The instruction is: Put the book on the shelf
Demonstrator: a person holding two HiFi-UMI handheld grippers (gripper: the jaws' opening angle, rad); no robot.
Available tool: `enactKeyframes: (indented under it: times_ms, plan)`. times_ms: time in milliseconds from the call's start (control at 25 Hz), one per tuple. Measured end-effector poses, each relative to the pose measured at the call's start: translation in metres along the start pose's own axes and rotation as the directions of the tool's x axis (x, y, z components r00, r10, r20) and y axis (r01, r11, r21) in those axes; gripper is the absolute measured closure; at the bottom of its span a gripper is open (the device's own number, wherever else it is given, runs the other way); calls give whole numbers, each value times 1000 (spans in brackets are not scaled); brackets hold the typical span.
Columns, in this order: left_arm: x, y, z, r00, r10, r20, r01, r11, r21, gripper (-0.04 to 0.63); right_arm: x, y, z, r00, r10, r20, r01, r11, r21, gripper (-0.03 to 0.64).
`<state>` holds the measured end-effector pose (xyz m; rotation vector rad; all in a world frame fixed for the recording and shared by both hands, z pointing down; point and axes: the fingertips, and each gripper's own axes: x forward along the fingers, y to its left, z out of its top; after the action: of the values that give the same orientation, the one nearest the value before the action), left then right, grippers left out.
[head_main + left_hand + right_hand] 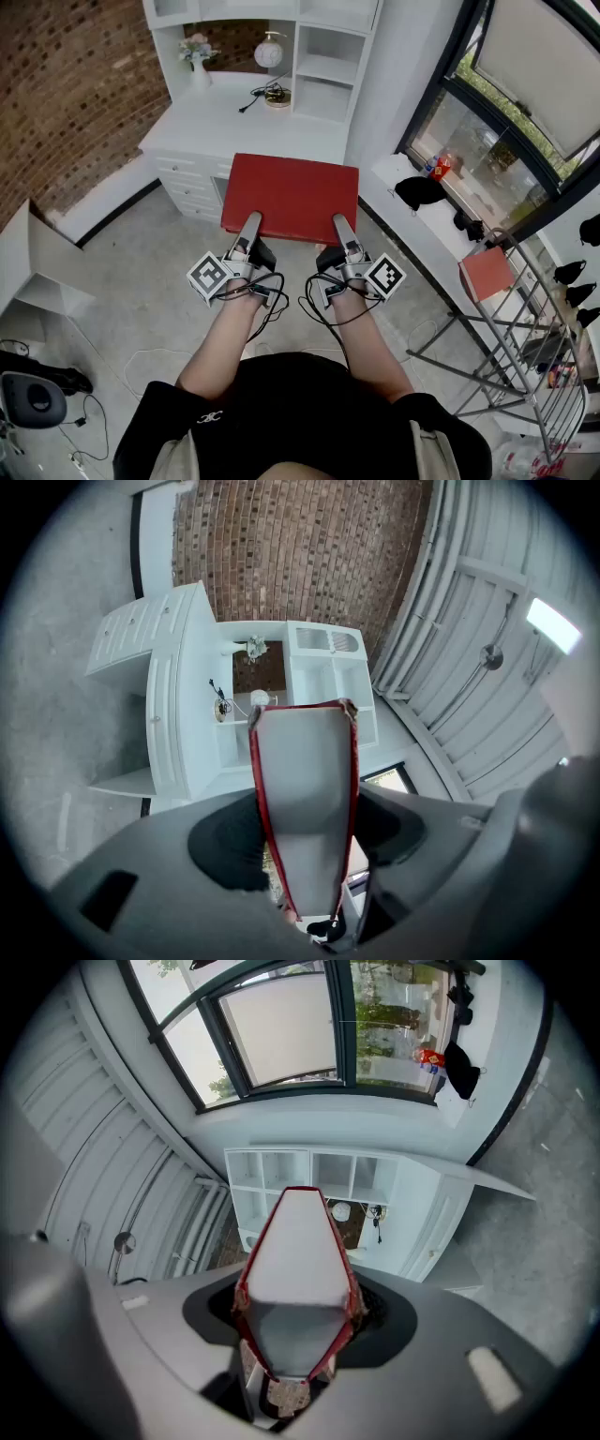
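While my left hand-held gripper (249, 225) and right hand-held gripper (341, 228) each clamp the near edge of the book (291, 192), it hangs ahead of them, short of the counter (234, 122) and the shelf (323, 70) beyond, so the placing is yet to do. The book hides my lower jaws from above and blocks part of the shelf in both gripper views.

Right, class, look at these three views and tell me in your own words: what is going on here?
A person faces a white desk with a shelf unit on top. They carry a large red book flat between two hand-held grippers. The left gripper and the right gripper each have their jaws closed on the book's near edge. The book is in the air in front of the desk, not yet on any shelf.
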<state>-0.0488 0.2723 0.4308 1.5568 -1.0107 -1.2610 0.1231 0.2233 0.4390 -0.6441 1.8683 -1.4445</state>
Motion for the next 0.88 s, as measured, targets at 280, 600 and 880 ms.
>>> enactKeyframes:
  times_ms: [280, 600, 880]
  plan:
    - [-3, 13, 3, 1000, 11, -9, -11, 1000, -3, 348, -1, -9, -4, 1000, -8, 8, 8, 1000, -12, 372]
    - [5, 22, 24, 1000, 1, -26, -2, 1000, -16, 348, 19, -14, -12, 1000, -1, 27, 2, 1000, -29, 371]
    - [10, 33, 52, 998, -8, -62, 6, 999, -34, 348, 38, -21, -28, 998, -21, 63, 24, 999, -44, 371]
